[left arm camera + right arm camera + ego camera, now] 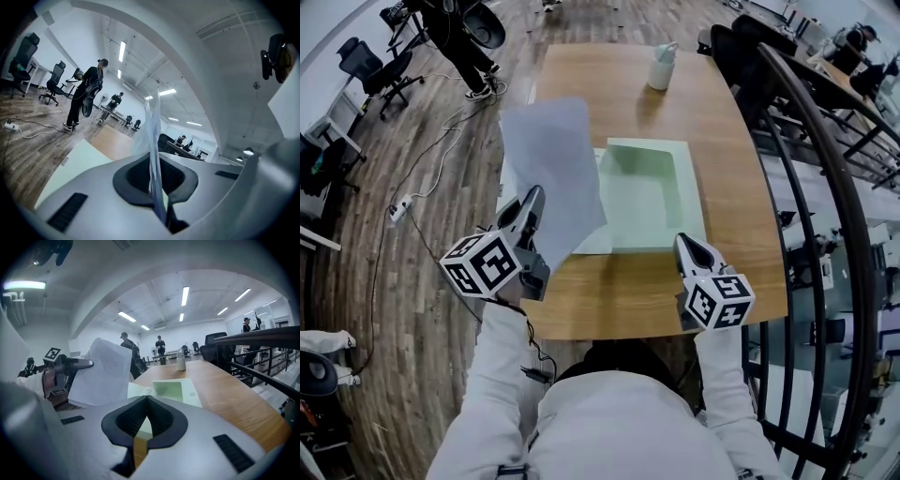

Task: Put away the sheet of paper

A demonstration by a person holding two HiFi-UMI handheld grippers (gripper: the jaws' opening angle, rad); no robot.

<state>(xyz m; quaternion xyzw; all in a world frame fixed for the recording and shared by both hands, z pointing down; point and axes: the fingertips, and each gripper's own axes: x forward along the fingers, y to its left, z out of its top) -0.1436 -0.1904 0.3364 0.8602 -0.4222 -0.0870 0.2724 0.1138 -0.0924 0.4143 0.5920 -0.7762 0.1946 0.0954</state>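
A white sheet of paper (551,169) is held up over the left side of the wooden table (741,187), and my left gripper (534,202) is shut on its near edge. In the left gripper view the sheet (152,136) stands edge-on between the pads. A pale green folder (647,197) lies open on the table, just right of the sheet. My right gripper (682,242) hovers at the near right of the folder, shut and with nothing in it. The right gripper view shows its jaw tips (146,399) touching, with the folder (168,390) ahead and the sheet (105,371) at left.
A white bottle (662,66) stands at the table's far end. A black curved railing (825,187) runs along the right side. A person (464,47) stands on the wooden floor at far left, near office chairs. A power strip (398,208) and cables lie on the floor.
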